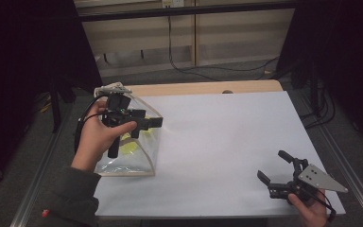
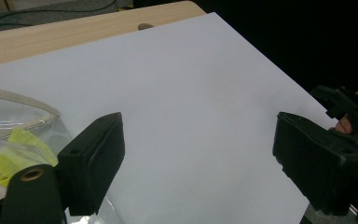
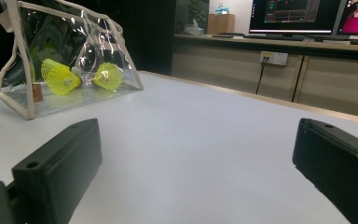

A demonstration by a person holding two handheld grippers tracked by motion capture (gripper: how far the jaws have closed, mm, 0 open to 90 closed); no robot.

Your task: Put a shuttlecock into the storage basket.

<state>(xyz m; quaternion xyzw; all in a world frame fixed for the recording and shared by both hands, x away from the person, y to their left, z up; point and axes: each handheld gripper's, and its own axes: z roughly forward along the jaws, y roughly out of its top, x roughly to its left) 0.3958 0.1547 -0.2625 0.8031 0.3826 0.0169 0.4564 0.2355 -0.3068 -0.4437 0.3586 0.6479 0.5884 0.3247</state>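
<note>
A clear plastic pouch (image 1: pixel 139 161) with cream piping stands on the white sheet at the left. Inside it lie yellow shuttlecocks (image 3: pixel 60 77). The person's left hand holds my left gripper (image 1: pixel 134 135) just over the pouch, open, with nothing between the jaws. In the left gripper view the pouch (image 2: pixel 14 121) sits at the lower left, beside the left jaw of my left gripper (image 2: pixel 198 154). My right gripper (image 1: pixel 274 166) rests low at the sheet's front right corner, open and empty. From the right gripper view (image 3: pixel 198 154) the pouch (image 3: pixel 65 42) stands far off at the upper left.
A white sheet (image 1: pixel 217 132) covers most of the wooden table (image 1: pixel 203 88). Black curtains flank both sides. Cables (image 1: pixel 194 71) run along the floor behind the table. Monitors (image 3: pixel 298 16) stand on a counter past the table.
</note>
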